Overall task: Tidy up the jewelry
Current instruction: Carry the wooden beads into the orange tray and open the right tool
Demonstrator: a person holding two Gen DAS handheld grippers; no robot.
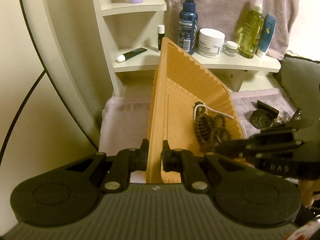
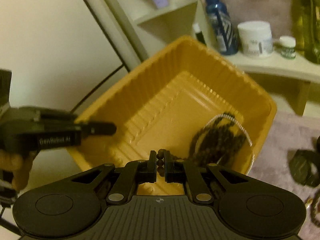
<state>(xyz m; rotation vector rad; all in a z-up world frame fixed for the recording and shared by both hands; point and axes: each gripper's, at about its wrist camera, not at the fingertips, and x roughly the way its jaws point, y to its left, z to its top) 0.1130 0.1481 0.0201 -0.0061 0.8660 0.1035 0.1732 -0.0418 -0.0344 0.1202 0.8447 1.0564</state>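
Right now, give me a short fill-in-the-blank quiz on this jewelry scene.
1. The left gripper is clamped on the rim of the ____ tray.
2. The right gripper pinches a strand of dark ____.
3. The white pearl strand lies ____ the tray.

Missing words: orange; beads; inside

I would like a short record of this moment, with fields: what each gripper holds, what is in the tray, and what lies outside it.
left gripper: shut on the rim of the orange tray, holding it tilted
right gripper: shut on the dark bead necklace, a few beads between the jaws
tray contents: dark bead necklace, white pearl strand
outside tray: black watch on the lilac towel
background: shelf with bottles and jars
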